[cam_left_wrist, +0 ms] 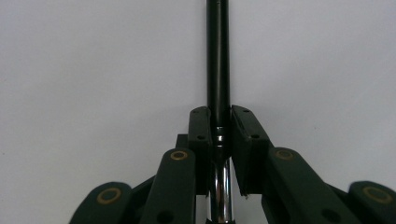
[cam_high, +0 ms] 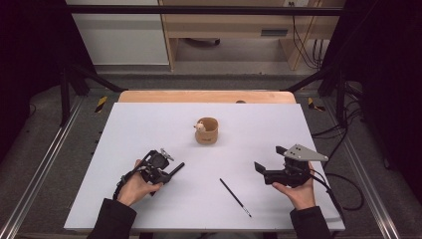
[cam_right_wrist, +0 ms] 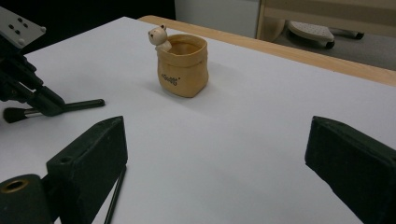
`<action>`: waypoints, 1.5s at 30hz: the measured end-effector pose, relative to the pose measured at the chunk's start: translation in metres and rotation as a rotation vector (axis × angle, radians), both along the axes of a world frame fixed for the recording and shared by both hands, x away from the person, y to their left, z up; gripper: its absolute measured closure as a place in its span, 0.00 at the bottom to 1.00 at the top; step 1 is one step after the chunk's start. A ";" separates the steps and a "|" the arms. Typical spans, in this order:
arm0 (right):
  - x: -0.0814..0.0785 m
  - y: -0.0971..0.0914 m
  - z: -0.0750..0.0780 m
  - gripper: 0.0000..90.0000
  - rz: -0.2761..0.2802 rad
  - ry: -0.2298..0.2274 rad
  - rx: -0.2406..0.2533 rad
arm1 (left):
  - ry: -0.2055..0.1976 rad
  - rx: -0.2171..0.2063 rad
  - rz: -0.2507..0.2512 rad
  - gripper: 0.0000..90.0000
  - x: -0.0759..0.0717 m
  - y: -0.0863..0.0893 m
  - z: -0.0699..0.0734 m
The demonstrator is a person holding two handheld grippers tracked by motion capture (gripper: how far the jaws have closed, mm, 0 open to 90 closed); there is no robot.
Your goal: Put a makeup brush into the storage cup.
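My left gripper [cam_high: 168, 173] [cam_left_wrist: 219, 125] lies low over the white table at the left, shut on a black brush [cam_left_wrist: 218, 56] where its black handle meets the chrome ferrule. The handle sticks out ahead of the jaws, toward the table's middle. From the right gripper view the same brush [cam_right_wrist: 70, 105] lies level, bristles at the far left, clamped by the left gripper [cam_right_wrist: 46, 107]. My right gripper [cam_high: 268, 160] [cam_right_wrist: 215, 140] rests at the right, open, with nothing between its jaws. A tan pouch-shaped cup [cam_high: 207, 130] [cam_right_wrist: 183, 65] with a small bear figure [cam_right_wrist: 158, 36] on its rim stands mid-table.
A thin black stick, like a pencil or liner [cam_high: 235, 197] [cam_right_wrist: 114, 196], lies on the white table top [cam_high: 149, 119] between the two hands, near the front. A wooden edge [cam_high: 206, 96] runs along the back. Cables [cam_high: 343, 184] trail off to the right.
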State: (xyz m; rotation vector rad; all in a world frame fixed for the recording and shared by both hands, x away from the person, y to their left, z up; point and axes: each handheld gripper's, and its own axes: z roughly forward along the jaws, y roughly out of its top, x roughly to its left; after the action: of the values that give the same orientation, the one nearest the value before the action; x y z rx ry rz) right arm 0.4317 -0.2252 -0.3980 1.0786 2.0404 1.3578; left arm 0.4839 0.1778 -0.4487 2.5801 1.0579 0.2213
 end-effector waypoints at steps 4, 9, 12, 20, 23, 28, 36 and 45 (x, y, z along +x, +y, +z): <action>0.000 0.000 0.000 0.07 0.001 0.001 -0.003 | -0.004 -0.002 -0.017 0.87 0.000 0.001 0.000; 0.000 0.000 0.000 0.07 0.003 0.003 -0.003 | -0.027 0.009 -0.032 0.87 -0.001 0.001 0.001; 0.000 0.000 0.000 0.07 0.003 0.002 -0.002 | -0.038 0.005 -0.040 0.88 -0.002 0.001 0.004; 0.000 -0.001 0.001 0.07 0.003 0.001 -0.003 | -0.073 -0.039 -0.050 0.87 -0.008 0.006 0.019; -0.001 -0.001 0.001 0.07 0.001 -0.001 -0.001 | -0.088 -0.062 -0.056 0.87 -0.010 0.006 0.023; -0.001 -0.001 0.002 0.07 0.000 -0.004 -0.002 | -0.115 -0.096 -0.079 0.87 -0.015 0.004 0.031; -0.002 0.002 0.004 0.07 0.014 -0.003 -0.006 | -0.132 -0.153 -0.118 0.87 -0.023 -0.002 0.041; -0.004 0.009 0.005 0.07 0.037 -0.012 -0.029 | -0.159 -0.177 -0.149 0.87 -0.030 -0.010 0.047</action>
State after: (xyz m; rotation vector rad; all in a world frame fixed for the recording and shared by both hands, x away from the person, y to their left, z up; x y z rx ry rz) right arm 0.4279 -0.2167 -0.3928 1.0226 2.0748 1.3452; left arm 0.4536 0.1681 -0.4016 2.4240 0.7883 0.2770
